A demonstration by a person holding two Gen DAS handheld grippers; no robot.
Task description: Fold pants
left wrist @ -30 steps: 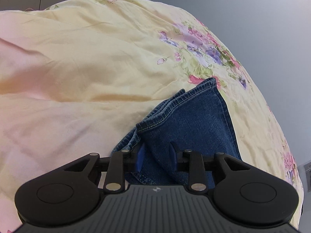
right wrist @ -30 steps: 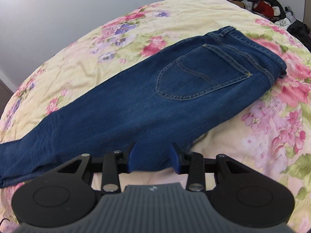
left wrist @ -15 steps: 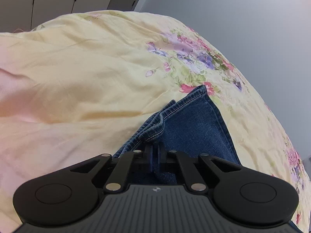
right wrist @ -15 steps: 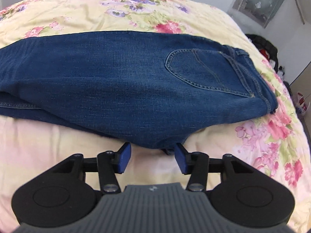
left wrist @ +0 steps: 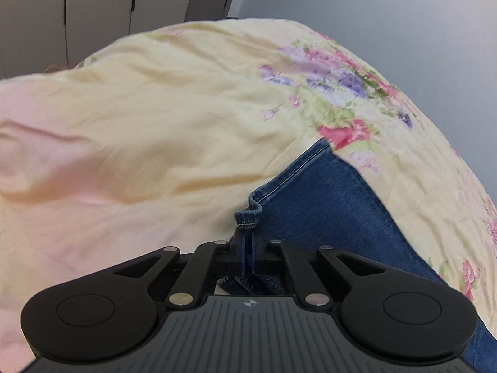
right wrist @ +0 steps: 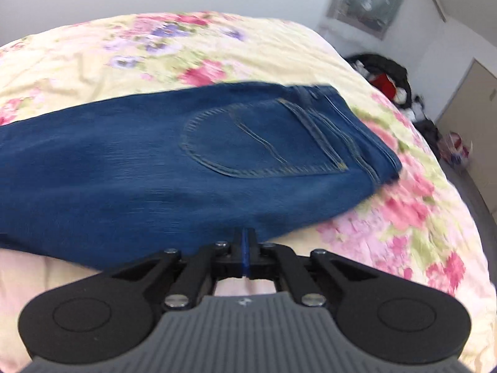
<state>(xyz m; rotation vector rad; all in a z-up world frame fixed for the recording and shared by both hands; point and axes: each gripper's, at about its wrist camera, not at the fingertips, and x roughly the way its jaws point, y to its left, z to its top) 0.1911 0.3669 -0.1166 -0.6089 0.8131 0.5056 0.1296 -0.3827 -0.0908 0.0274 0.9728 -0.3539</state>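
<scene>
I have the pants [right wrist: 149, 168] lying lengthwise across the bed [right wrist: 419, 217], one leg stacked on the other, back pocket up — so the first fold, leg onto leg, looks done to me. The waistband sits toward the dark clothes pile [right wrist: 385, 77] beyond the bed's far corner; the hems lie at the other end.

My left tool [left wrist: 248, 250] is clamped on the bunched hem [left wrist: 247, 217], denim pinched between its pads; its jaws have just eased a touch but the cloth is in the grip. My right tool [right wrist: 245, 248] has just closed fully at the pants' near edge, below the pocket. The picture is blurred there, and I cannot tell whether it caught any denim.

What I judge is left: carrying the hems up toward the waistband, then perhaps one more fold.
</scene>
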